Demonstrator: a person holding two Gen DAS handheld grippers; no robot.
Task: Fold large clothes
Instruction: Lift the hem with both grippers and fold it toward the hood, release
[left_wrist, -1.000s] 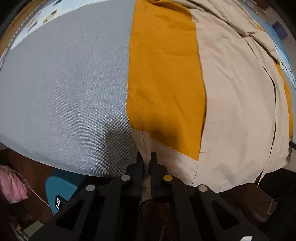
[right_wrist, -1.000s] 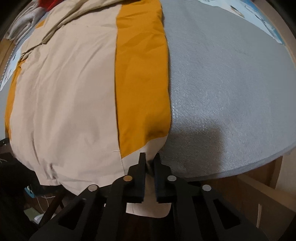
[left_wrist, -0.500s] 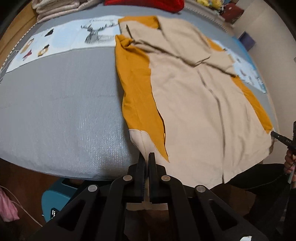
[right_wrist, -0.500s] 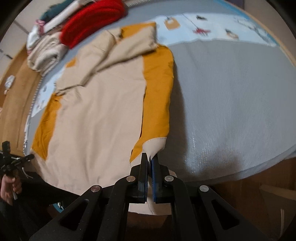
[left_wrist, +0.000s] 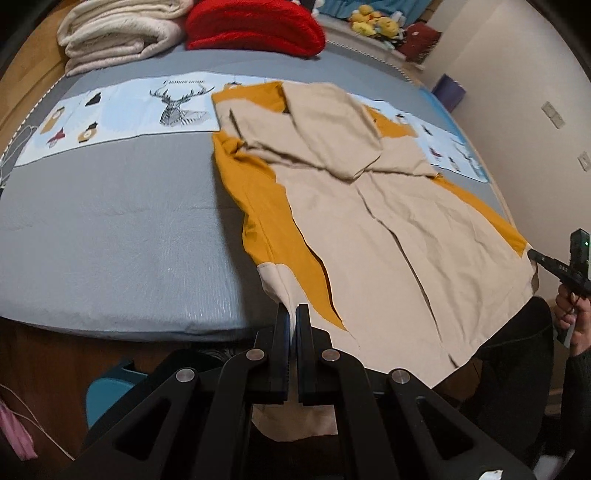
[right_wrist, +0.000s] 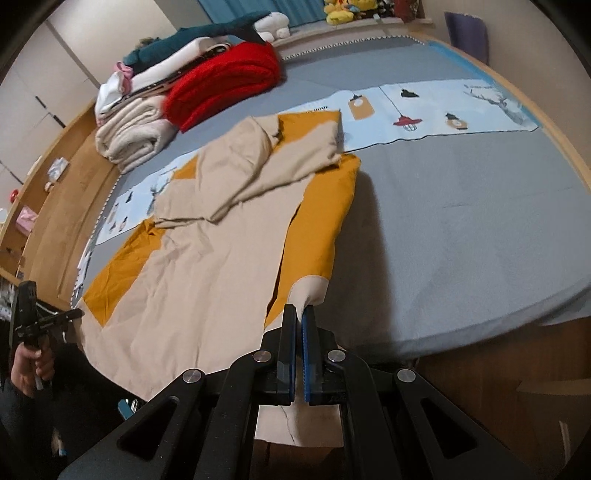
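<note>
We keep both hem corners level and taut, carrying them evenly toward the collar so the beige-and-mustard garment (left_wrist: 388, 229) on the grey bed (left_wrist: 110, 229) folds squarely. The left claw (left_wrist: 292, 314) is pressed together, pinching one hem corner; the right claw (right_wrist: 299, 314) likewise pinches the other.

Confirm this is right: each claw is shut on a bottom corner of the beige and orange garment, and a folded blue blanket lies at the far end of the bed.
Not quite. The folded blanket is red, not blue, as the left wrist view shows. The rest holds: left claw and right claw each pinch a bottom corner of the beige and orange garment on the bed.
</note>
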